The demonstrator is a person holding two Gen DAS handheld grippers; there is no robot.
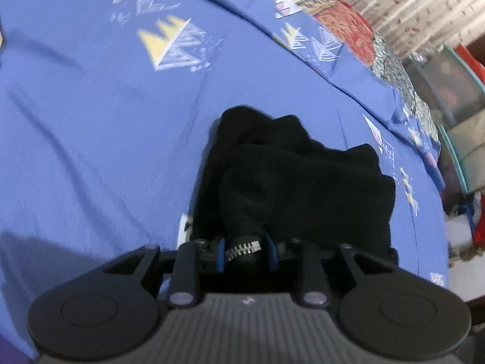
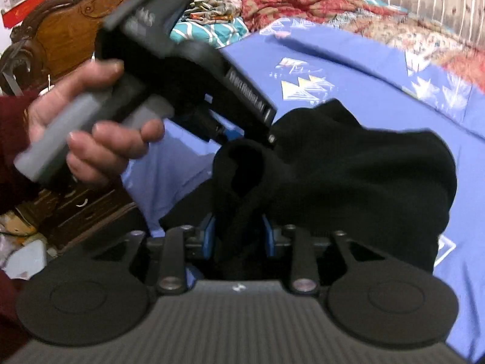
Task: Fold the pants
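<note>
Black fabric pants [image 1: 291, 182], bunched in a heap, lie on the blue bedsheet with triangle prints [image 1: 91, 121]. Left gripper [image 1: 247, 250]: blue-padded fingers [image 1: 220, 254] clenched on a pants fold with a silver zipper [image 1: 242, 247] between them. Right gripper [image 2: 239, 236]: fingers grasping another bunched pants fold. Right wrist view shows a person's hand [image 2: 85, 121] gripping the left gripper's grey handle. Carved wooden headboard [image 2: 60, 30] behind.

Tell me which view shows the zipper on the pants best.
The left wrist view: the silver zipper sits sharp between the left claw fingers. The right wrist view shows only bunched black pants, no zipper visible.
</note>
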